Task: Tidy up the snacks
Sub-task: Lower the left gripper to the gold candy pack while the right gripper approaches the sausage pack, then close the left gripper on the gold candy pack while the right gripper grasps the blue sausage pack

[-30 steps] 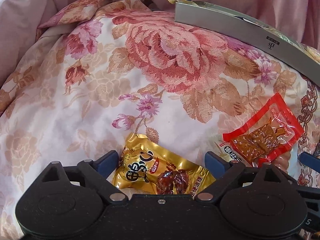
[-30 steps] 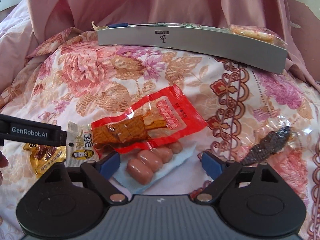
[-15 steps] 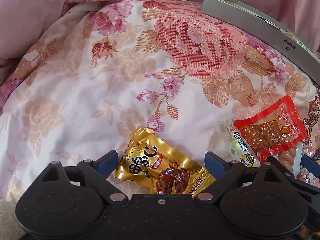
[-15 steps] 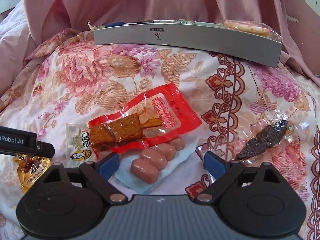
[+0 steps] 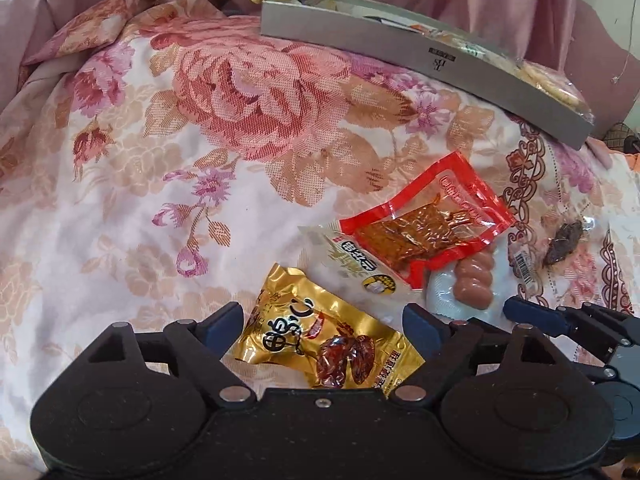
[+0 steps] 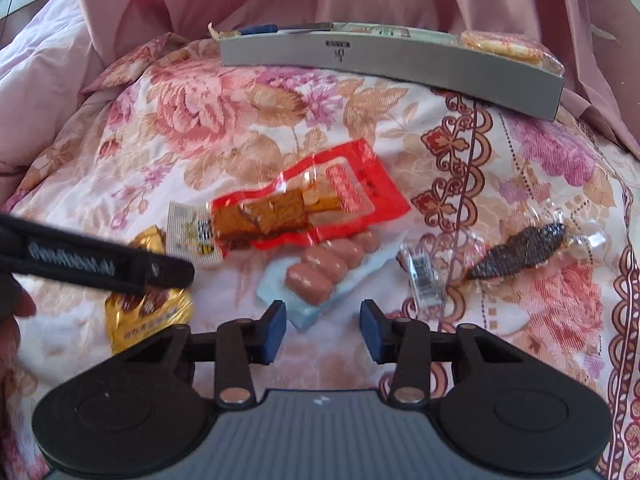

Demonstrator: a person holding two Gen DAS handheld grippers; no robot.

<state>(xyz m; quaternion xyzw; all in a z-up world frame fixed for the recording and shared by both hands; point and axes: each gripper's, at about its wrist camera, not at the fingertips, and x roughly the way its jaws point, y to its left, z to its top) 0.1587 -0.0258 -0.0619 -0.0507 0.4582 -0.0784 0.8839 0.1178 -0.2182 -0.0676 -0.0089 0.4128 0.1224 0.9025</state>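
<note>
A gold snack packet (image 5: 328, 336) lies on the flowered bedspread between the fingers of my left gripper (image 5: 322, 320). Its jaws are closing slightly but stand wide, and the pads do not press on the packet. In the right wrist view my right gripper (image 6: 322, 320) is closing. The near corner of the pale blue sausage packet (image 6: 320, 276) lies between its pads, unpinched. A red packet of brown strips (image 6: 304, 204) overlaps the sausages and a white packet (image 6: 192, 232). A grey box (image 6: 392, 60) holding snacks stands at the back.
A clear packet with a dark dried fish (image 6: 520, 252) lies to the right, with a barcode label (image 6: 424, 276) beside it. Pink bedding rises behind the box. The left gripper's finger (image 6: 100, 264) crosses the gold packet (image 6: 148, 316), and a hand (image 6: 12, 320) shows at the left edge.
My right gripper's jaws have narrowed a lot around the sausage packet's corner. The left gripper has swung right, its finger now over the gold packet in the right view.
</note>
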